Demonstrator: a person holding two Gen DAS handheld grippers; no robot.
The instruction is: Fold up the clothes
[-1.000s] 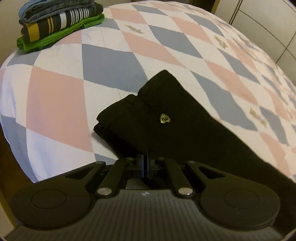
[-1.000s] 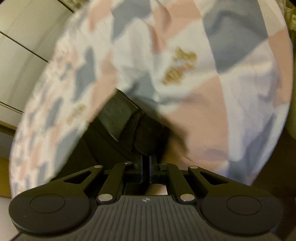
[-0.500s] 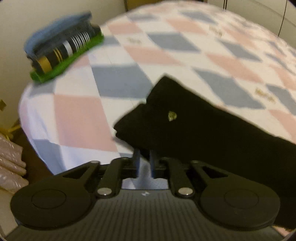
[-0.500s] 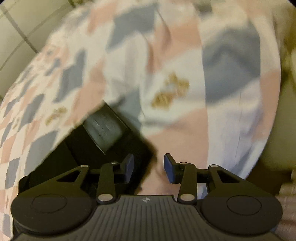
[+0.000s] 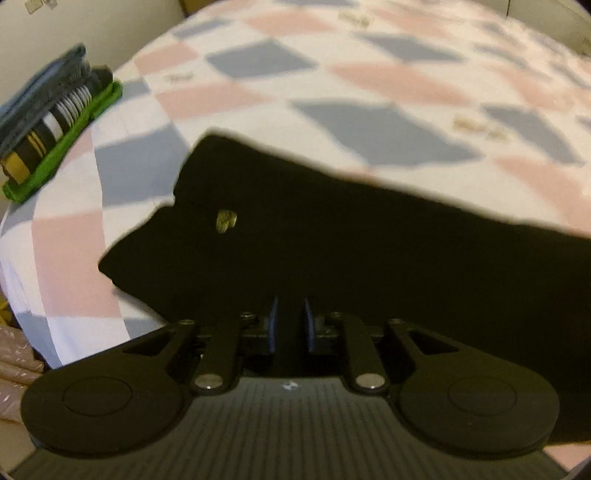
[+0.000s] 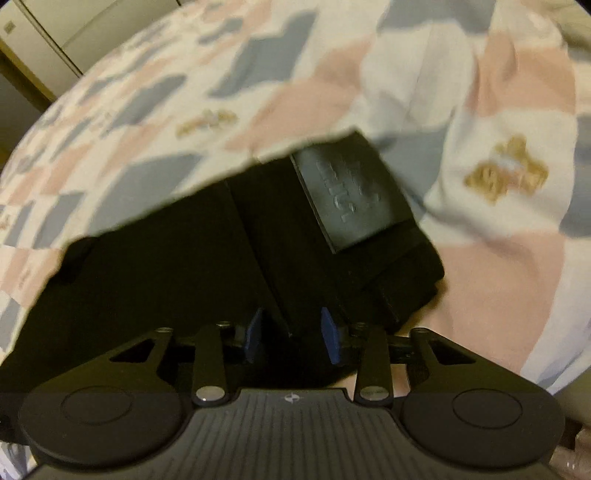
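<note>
Grippers of black plastic, one per hand, each seen from behind along its two fingers. Left gripper (image 5: 289,325) is held low over the near edge of a black folded garment (image 5: 332,251), its blue-padded fingertips parted by a narrow gap with only dark cloth visible between them; whether the pads touch the fabric cannot be told. Right gripper (image 6: 291,334) hovers over the other end of the same black folded garment (image 6: 184,266), its blue pads spread wider and released, holding nothing. The garment lies flat on a bed covered by a quilt patterned with pink, grey-blue and white diamonds (image 5: 258,62), stretching from the left part of the left wrist view to its right edge. A small gold-coloured emblem (image 5: 226,220) sits near the garment's left corner. In the right wrist view, a dark rectangular patch with embossed lettering (image 6: 351,195) lies on the garment's upper right fold; the letters are too blurred to read. A stack of folded clothes, green at the bottom, striped black, white and yellow in the middle and blue denim on top (image 5: 51,129), rests at the far left edge of the quilt, well apart from the black garment. Both views are motion-blurred, and each gripper body hides the garment's nearest edge. Pale cabinet panels (image 6: 55,33) are cut off at the upper left of the right wrist view.
</note>
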